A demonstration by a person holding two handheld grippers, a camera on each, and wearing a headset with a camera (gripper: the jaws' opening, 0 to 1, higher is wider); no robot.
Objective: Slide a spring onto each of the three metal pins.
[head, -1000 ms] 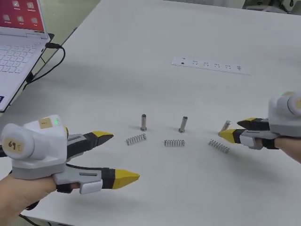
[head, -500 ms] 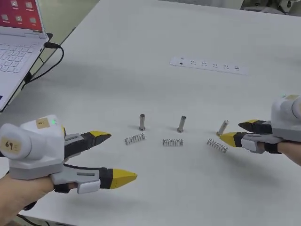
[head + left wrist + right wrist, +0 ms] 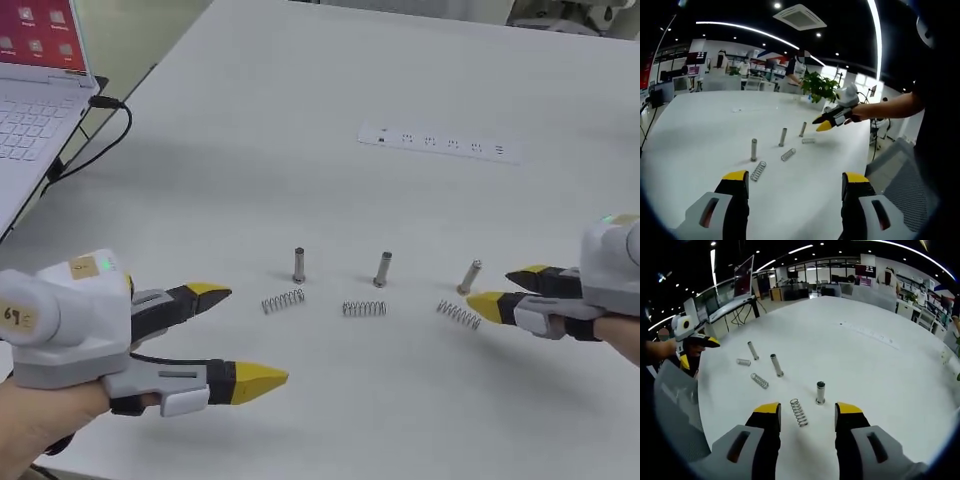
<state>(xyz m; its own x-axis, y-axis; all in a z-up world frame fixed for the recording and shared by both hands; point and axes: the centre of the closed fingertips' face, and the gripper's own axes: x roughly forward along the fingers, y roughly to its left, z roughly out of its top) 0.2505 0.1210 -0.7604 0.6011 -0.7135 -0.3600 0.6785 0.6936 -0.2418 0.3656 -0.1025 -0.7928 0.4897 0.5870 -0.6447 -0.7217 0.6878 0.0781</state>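
Three metal pins stand on end in a row across the middle of the head view, on the white table (image 3: 300, 150): the left pin (image 3: 299, 265), the middle pin (image 3: 382, 269) and the right pin (image 3: 469, 277). Just below each one in the frame a spring lies flat on the table, close to its pin but apart from it: the left spring (image 3: 283, 301), the middle spring (image 3: 364, 309) and the right spring (image 3: 458, 314).

My left gripper (image 3: 252, 335) sits at the lower left of the head view with its yellow-tipped jaws spread wide and nothing between them. It is well to the left of the left spring. In the left gripper view the three pins and springs run away toward the upper right.

My right gripper (image 3: 495, 288) comes in from the right edge, jaws parted and holding nothing. Its lower tip is just beside the right end of the right spring; I cannot tell whether they touch. In the right gripper view that spring lies in the gap ahead of the two tips, with the right pin just beside it, nearer the right-hand jaw.

An open laptop (image 3: 30, 90) fills the upper left corner with a black cable (image 3: 100, 130) plugged into its side. A white power strip (image 3: 440, 145) lies at upper centre-right.
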